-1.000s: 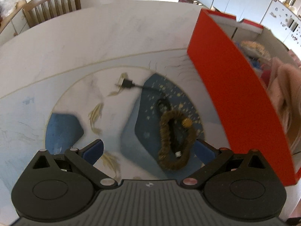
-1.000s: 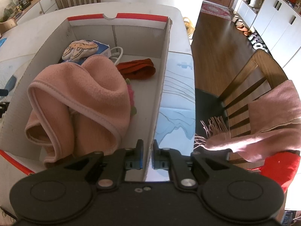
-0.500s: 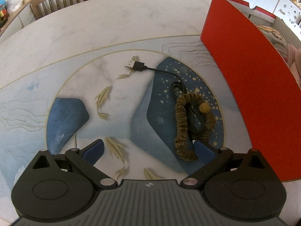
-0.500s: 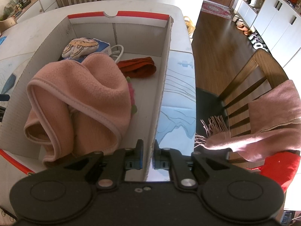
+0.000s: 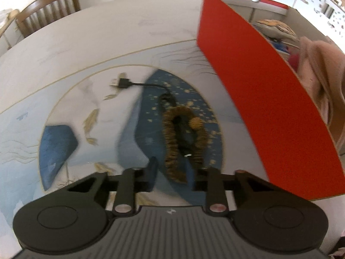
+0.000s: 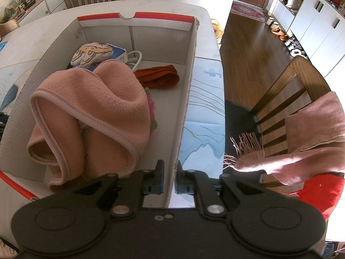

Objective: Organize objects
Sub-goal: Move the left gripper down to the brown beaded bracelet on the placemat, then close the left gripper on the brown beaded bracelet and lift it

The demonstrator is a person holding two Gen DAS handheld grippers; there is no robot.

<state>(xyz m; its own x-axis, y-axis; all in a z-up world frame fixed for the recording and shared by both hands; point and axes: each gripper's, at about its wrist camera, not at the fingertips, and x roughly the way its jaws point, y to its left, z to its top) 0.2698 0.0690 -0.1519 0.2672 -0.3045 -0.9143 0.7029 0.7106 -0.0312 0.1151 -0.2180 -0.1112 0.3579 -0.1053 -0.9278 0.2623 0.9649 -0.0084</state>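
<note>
Left wrist view, blurred: left gripper (image 5: 175,168) has just been closing; its jaws now pinch the near end of the brown scrunchie (image 5: 183,140) lying on the table (image 5: 107,43). A black USB cable (image 5: 138,84) runs ahead and to its left. The red box wall (image 5: 269,108) stands to its right. Right wrist view: right gripper (image 6: 169,178) is clenched on the box's side wall (image 6: 187,90). A pink fleece (image 6: 92,112) fills the box to its left; a chair (image 6: 286,99) stands to its right. No legible writing.
</note>
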